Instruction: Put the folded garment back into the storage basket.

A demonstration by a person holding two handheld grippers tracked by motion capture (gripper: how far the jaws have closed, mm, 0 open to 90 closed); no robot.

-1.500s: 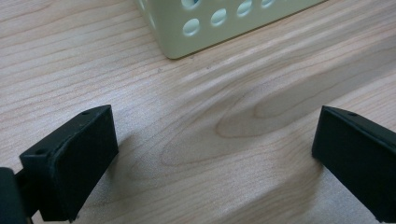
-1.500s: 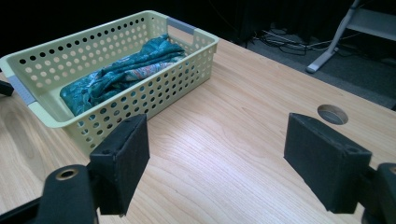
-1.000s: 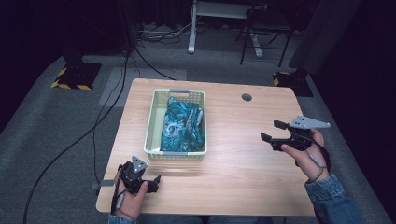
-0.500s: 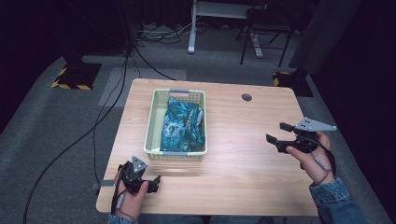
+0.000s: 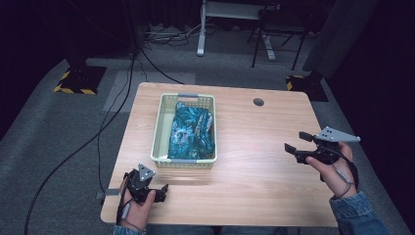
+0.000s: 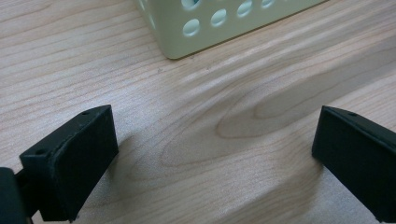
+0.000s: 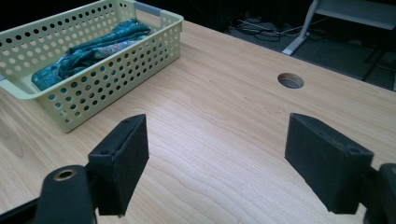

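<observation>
Your right gripper and left gripper were wide open and held nothing. The blue-green patterned cloth lay in the pale yellow plastic basket, middle of the frame. You needed to reach in slowly.

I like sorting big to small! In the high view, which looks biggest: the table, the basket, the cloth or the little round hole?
1. table
2. basket
3. cloth
4. hole

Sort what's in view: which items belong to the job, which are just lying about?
In the job:
- pale yellow perforated basket
- teal patterned cloth inside it
- left claw, open
- right claw, open

Lying about:
- cable hole in the wooden table
- floor cables
</observation>
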